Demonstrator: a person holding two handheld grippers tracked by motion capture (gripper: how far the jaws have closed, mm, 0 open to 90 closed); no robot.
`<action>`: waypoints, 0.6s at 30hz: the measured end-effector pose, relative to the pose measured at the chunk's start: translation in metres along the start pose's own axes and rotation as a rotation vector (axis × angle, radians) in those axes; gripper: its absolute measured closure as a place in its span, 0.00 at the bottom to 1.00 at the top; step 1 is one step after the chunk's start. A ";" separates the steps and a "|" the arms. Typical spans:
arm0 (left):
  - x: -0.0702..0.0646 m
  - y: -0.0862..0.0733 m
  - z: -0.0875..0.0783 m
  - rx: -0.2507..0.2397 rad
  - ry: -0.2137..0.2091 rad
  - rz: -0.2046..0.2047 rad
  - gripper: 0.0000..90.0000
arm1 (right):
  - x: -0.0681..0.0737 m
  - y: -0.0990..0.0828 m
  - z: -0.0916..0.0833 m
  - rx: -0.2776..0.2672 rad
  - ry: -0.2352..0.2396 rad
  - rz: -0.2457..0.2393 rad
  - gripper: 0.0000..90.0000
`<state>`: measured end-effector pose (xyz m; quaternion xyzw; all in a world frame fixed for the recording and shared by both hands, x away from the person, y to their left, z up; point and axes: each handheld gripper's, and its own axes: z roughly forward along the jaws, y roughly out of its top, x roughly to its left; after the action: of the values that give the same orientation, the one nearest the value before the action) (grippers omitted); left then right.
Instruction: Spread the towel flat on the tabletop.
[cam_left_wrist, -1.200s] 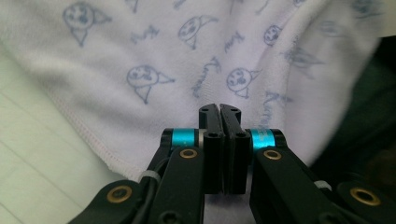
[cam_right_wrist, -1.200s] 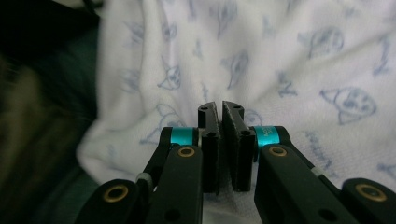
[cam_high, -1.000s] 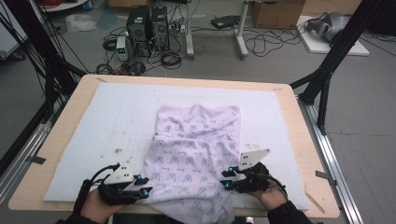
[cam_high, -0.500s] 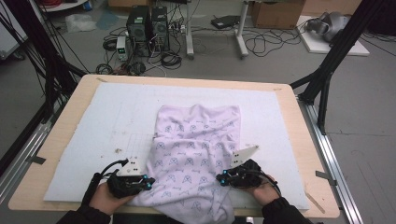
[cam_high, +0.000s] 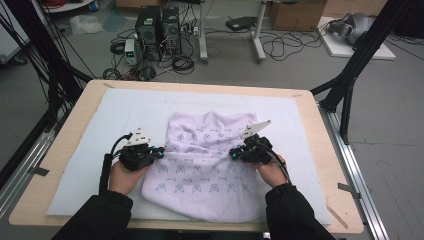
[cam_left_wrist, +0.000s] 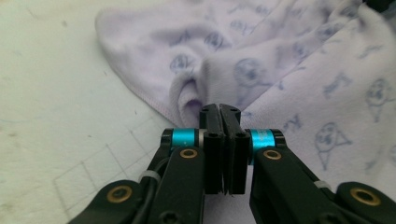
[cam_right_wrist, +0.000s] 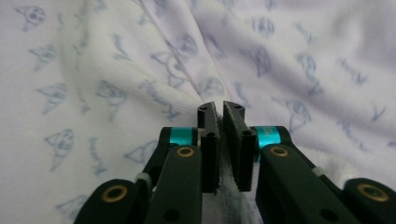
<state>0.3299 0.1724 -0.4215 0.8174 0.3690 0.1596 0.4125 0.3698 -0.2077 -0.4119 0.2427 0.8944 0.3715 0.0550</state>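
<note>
Centrally on the worktop (cam_high: 320, 165) lies a pale lilac cloth (cam_high: 210, 170) printed with small blue figures, resting on a white gridded mat (cam_high: 100, 130) that covers most of the wooden surface. Its far portion is doubled over the near portion, giving a rounded fold line toward the far side; the near edge reaches close to the front rim of the mat. Creases run across the fabric between the two gripped points.

Left claw (cam_high: 161, 152) sits at the cloth's left edge. In the left gripper view the left claw (cam_left_wrist: 223, 114) has its jaws pressed almost together, with a puckered fold of the cloth (cam_left_wrist: 261, 70) bunched at the tips and fabric pinched between the pads. The jaws have just been easing apart very slightly, the cloth remaining between them.

Right claw (cam_high: 234, 153) sits on the cloth toward its right side. In the right gripper view the right claw (cam_right_wrist: 220, 112) shows a narrow gap between the jaws, with a raised ridge of cloth (cam_right_wrist: 116, 84) caught in that gap; these jaws too have just been opening a little.

Each hand, in a dark sleeve (cam_high: 95, 217), enters from the near edge. Beyond the worktop, computer towers (cam_high: 160, 27) and loose cables (cam_high: 280, 47) lie on the floor
</note>
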 end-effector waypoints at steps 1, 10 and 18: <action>0.001 -0.001 0.001 0.007 -0.017 -0.004 0.85 | -0.002 -0.001 0.001 0.002 -0.010 0.018 0.83; -0.005 -0.010 -0.051 -0.085 -0.076 0.045 0.72 | 0.028 -0.007 -0.056 -0.167 -0.051 -0.064 0.69; -0.036 -0.044 -0.052 0.001 -0.255 0.137 0.61 | 0.063 -0.050 -0.046 -0.095 0.024 -0.137 0.62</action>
<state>0.2554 0.1922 -0.4229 0.8545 0.2570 0.0819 0.4440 0.2823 -0.2381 -0.4084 0.1736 0.8909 0.4119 0.0812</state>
